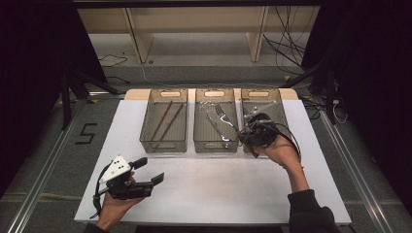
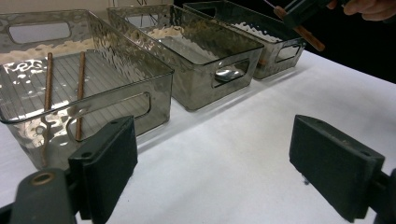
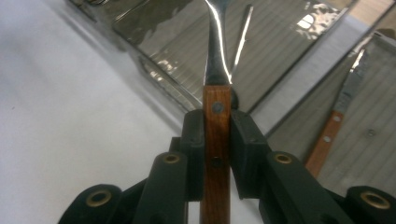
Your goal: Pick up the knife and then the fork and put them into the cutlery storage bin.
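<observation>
Spanning the table beyond both jaws stood three bins; the middle bin lay under the right gripper, pinching a wooden-handled fork. The left gripper stood spread, empty. The narrow handle could pivot, tines snagging the rim.

Your right gripper is black with brass-coloured rivets; the fork in it has a reddish-brown wooden handle with grey rivets and shiny silver metal. The knife in the bin right of the middle bin has the same brown handle and a silver blade. All three bins are smoky grey, see-through, with rippled walls and ribbed floors. The chopsticks in the bin left of it are dark brown. Your left gripper is black with a pale grey plate. The table is white.
</observation>
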Available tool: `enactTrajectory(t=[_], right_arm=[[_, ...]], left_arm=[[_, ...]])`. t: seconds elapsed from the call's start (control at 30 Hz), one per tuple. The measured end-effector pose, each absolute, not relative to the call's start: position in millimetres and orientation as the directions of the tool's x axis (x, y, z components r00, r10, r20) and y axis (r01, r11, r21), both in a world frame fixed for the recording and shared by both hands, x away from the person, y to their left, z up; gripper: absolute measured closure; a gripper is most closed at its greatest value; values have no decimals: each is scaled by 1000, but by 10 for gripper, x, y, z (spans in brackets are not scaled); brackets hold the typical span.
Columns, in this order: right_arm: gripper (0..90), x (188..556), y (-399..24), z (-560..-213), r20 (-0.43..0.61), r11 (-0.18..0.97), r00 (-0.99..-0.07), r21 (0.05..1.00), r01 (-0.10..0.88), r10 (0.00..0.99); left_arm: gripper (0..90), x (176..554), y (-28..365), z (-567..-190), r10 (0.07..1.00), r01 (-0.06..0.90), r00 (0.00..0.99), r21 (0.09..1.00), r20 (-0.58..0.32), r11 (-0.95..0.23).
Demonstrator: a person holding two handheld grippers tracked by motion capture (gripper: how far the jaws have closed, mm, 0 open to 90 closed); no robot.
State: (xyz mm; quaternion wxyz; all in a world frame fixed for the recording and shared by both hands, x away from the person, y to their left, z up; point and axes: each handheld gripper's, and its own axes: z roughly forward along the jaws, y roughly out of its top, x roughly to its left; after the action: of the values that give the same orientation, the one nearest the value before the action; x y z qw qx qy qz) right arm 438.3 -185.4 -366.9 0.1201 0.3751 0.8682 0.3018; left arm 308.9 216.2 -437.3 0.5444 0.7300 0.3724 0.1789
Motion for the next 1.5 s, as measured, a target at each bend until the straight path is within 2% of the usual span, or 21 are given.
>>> enactTrajectory(t=[0.4,0.73,1.5], right_arm=[[775,4607,-2026,-3576,25,470,-617,624,624,787],[774,4811,-2206,-3537,55,360,-509,642,677,859],[773,5096,-2423,-3718,88,227,-349,611,758,933]], left_arm=[[148,3085,2161,-4370,738,348,659,929,-147,-126],[148,3085,2162,-4369,738,348,659,929,-146,-126],[148,3085,2163,-4368,738,348,659,929,-146,-127]])
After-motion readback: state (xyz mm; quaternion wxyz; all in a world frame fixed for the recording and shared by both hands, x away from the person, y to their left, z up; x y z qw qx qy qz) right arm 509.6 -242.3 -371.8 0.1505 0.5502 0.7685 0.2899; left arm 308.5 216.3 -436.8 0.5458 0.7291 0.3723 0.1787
